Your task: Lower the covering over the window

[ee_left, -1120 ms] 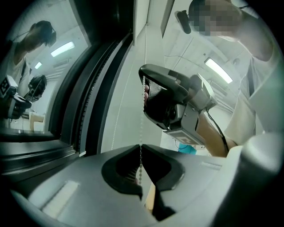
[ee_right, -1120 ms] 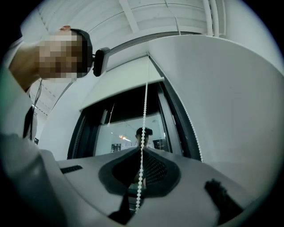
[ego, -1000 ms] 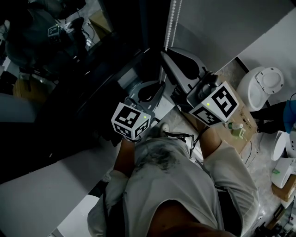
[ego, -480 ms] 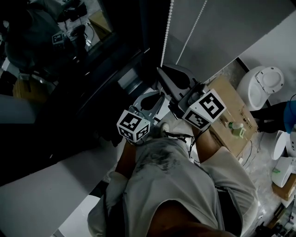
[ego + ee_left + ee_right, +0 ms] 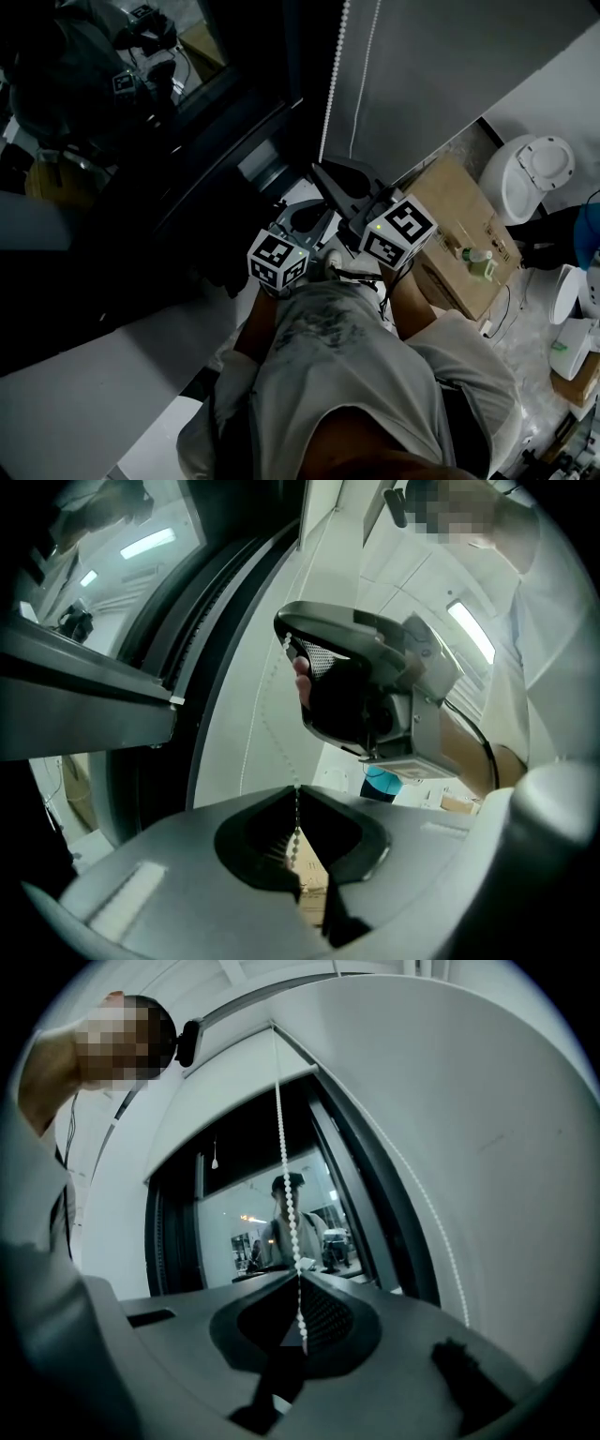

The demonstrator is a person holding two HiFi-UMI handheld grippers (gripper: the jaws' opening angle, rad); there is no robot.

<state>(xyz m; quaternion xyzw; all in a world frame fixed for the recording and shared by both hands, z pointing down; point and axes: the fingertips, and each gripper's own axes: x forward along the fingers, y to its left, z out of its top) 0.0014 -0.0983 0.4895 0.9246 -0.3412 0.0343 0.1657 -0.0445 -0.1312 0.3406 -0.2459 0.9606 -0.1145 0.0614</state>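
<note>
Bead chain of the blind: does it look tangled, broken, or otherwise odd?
Nothing stands out. The bead chain runs straight and unbroken up from the right tongs, and the left tongs grip it lower down.

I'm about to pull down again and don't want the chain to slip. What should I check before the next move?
1. Is the left gripper shut on the bead chain? Ok.
2. Is the right gripper shut on the bead chain? Ok.
3. Does the bead chain run straight up from the right gripper, free of snags? Ok.
4. Does the roller blind cover the window glass? Not ok, the glass is bare.
5. Is there room below the grippers for another pull? Cannot tell.
</note>
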